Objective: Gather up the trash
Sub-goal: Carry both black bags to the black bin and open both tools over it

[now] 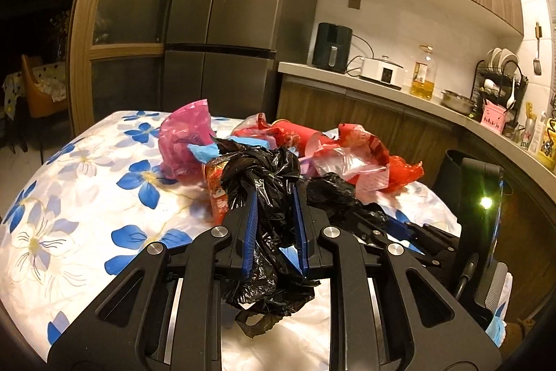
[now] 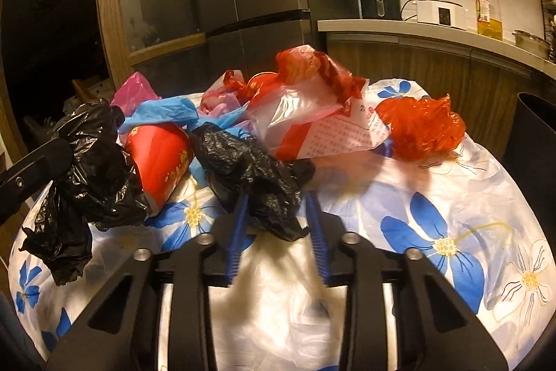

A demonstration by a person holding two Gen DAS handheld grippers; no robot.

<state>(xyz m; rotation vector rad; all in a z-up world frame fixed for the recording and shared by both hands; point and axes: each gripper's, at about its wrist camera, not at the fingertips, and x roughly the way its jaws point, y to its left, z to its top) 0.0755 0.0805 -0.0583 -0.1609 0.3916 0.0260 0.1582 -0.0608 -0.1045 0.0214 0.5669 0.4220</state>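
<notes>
Now left claw (image 1: 274, 200) clamps black bag (image 1: 264, 176), hanging vertically; right claw (image 2: 278, 200) apart.

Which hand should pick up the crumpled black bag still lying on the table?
Right. The right hand-held gripper already straddles the black bag on the table, while the left hand-held gripper is full, shut on another black bag.

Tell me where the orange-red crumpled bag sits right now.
In the right wrist view the orange-red crumpled bag lies on the floral tablecloth at the right end of the trash pile, beside the red-and-white printed bag.
</notes>
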